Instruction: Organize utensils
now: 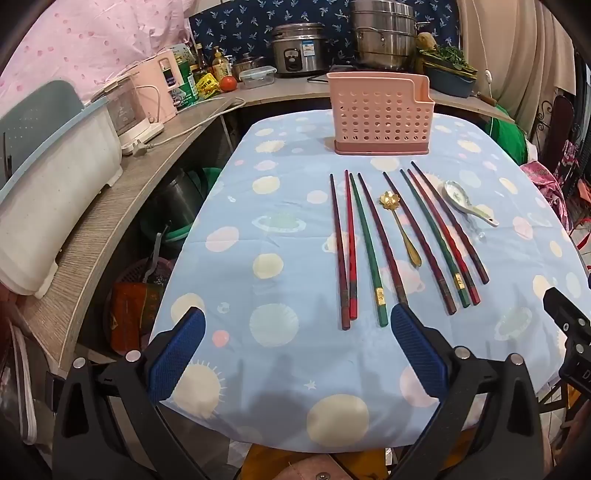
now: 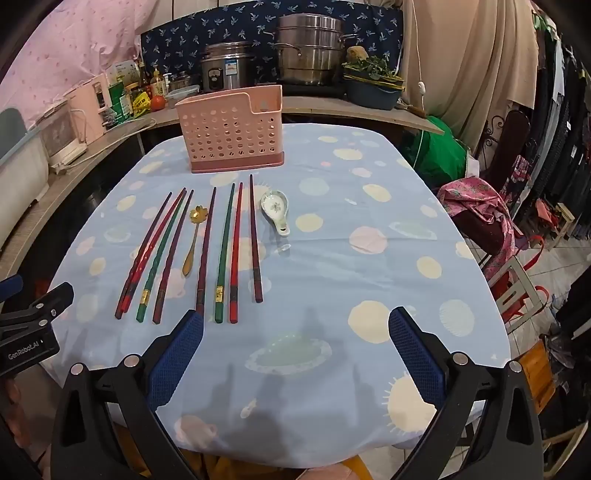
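Several red, green and dark chopsticks (image 1: 369, 243) (image 2: 221, 251) lie side by side on the blue spotted tablecloth (image 1: 280, 258) (image 2: 369, 258). A gold flower-headed spoon (image 1: 400, 229) (image 2: 192, 240) lies among them. A white ceramic spoon (image 1: 469, 205) (image 2: 277, 210) lies to their right. A pink perforated utensil holder (image 1: 380, 114) (image 2: 231, 129) stands upright behind them. My left gripper (image 1: 297, 321) is open and empty, above the table's near edge, before the chopstick ends. My right gripper (image 2: 295, 321) is open and empty, near the right chopsticks' ends.
A wooden counter (image 1: 110, 221) runs along the left and back with a pink appliance (image 1: 155, 92), bottles, a rice cooker (image 1: 299, 50) (image 2: 225, 66) and a steel steamer pot (image 1: 384, 33) (image 2: 310, 48). Chairs and pink cloth (image 2: 480, 206) stand at the right.
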Tool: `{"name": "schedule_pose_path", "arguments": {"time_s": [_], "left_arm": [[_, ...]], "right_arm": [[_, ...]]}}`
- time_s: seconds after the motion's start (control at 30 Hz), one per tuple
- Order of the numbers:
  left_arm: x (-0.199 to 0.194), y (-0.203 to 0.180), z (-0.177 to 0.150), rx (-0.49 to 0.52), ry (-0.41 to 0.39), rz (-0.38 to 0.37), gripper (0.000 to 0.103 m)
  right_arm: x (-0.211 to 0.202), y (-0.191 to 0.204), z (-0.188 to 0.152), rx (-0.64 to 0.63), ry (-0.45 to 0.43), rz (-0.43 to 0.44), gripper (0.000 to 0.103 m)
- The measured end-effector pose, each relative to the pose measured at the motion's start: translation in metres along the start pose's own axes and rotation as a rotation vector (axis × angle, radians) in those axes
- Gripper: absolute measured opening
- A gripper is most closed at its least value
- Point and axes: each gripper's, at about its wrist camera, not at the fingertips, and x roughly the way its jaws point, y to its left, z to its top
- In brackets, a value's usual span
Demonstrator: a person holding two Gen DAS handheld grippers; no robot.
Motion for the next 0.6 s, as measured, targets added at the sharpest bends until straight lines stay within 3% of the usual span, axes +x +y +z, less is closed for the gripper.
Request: {"name": "schedule_pose_path", "arguments": {"time_s": [0.6], "left_arm": [[0.0018,0.0023,0.0021,-0.01,-0.004,-0.002,0.096]], "right_arm": [[0.002,-0.001,0.0004,0.005,0.005,0.01,0.096]]}}
